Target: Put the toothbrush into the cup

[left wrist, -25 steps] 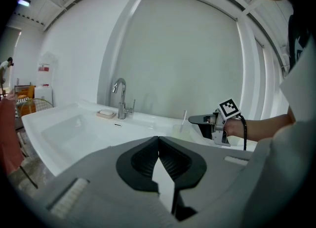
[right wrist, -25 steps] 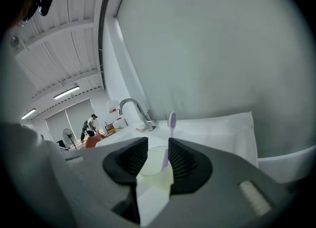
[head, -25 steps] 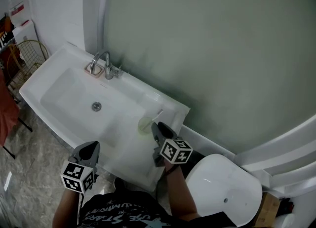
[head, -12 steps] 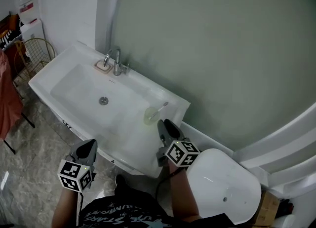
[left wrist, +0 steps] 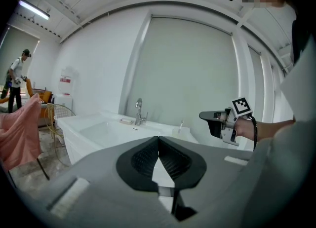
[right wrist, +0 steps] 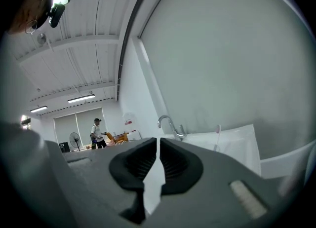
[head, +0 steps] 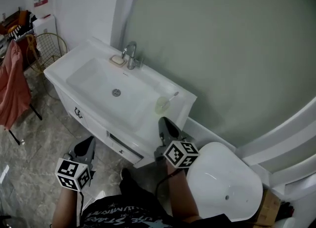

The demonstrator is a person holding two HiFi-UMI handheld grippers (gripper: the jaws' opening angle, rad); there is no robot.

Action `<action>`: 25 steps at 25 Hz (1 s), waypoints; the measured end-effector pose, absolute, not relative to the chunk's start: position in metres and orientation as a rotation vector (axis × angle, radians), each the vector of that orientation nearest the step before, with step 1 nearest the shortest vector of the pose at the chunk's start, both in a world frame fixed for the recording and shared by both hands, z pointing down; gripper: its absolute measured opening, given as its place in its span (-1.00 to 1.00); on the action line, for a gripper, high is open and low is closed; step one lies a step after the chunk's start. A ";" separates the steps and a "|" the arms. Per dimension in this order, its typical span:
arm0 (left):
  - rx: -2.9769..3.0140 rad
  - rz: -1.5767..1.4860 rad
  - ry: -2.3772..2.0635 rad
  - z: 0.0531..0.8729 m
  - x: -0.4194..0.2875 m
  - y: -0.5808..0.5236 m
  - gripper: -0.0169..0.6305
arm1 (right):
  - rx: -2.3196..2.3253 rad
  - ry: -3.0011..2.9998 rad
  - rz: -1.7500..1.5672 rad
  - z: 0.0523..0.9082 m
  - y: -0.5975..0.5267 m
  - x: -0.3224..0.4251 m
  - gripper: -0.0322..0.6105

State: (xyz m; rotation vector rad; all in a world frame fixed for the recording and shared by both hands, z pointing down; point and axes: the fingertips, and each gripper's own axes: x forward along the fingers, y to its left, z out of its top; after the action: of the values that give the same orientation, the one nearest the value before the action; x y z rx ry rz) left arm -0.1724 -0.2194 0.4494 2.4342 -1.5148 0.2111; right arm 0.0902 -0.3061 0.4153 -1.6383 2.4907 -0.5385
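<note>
A pale cup [head: 162, 105] stands on the right corner of the white sink [head: 74, 69], with the toothbrush [head: 171, 97] upright in it, head up. Both grippers are held back from the sink, over the floor. My right gripper [head: 163, 122] is nearest the cup but apart from it; its jaws are closing to a narrow slit with nothing between them. My left gripper [head: 89, 144] is lower left, shut and empty. The left gripper view shows the toothbrush [left wrist: 180, 123] far ahead and the right gripper [left wrist: 207, 117]. The right gripper view shows the toothbrush [right wrist: 217, 132] beyond the jaws.
A chrome faucet [head: 131, 54] and a soap dish [head: 117, 60] sit at the sink's back edge. A white toilet [head: 222, 177] stands right of the sink cabinet. A wire basket [head: 47, 47] and a hanging pink cloth [head: 12, 89] are at the left. Grey marble floor lies below.
Both grippers have drawn back and away from the sink, and the view has pulled back with them. The right gripper has left the cup's side. The toothbrush stays in the cup.
</note>
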 end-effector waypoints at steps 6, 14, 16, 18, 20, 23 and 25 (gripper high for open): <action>2.434 0.207 -1.503 0.454 -0.192 -0.165 -0.92 | -1.604 2.543 -0.585 0.429 -0.248 0.052 -0.89; 2.432 0.237 -1.446 0.471 -0.210 -0.086 -0.92 | -1.606 2.566 -0.627 0.446 -0.162 0.021 -0.89; 2.439 0.242 -1.432 0.471 -0.211 -0.071 -0.92 | -1.608 2.569 -0.632 0.447 -0.144 0.018 -0.89; 2.450 0.241 -1.422 0.469 -0.210 -0.060 -0.91 | -1.609 2.571 -0.633 0.447 -0.129 0.017 -0.89; 2.461 0.237 -1.414 0.467 -0.208 -0.049 -0.92 | -1.609 2.573 -0.633 0.448 -0.114 0.017 -0.89; 2.475 0.241 -1.400 0.468 -0.207 -0.032 -0.92 | -1.611 2.580 -0.643 0.453 -0.092 0.016 -0.89; 2.485 0.256 -1.391 0.471 -0.209 -0.024 -0.91 | -1.614 2.585 -0.657 0.459 -0.080 0.014 -0.89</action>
State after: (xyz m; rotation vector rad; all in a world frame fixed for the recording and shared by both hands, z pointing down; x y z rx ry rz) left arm -0.2091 -0.0236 0.4708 2.4853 -1.3908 0.2556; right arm 0.0137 -0.0797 0.4588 -1.6136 2.5845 -0.6569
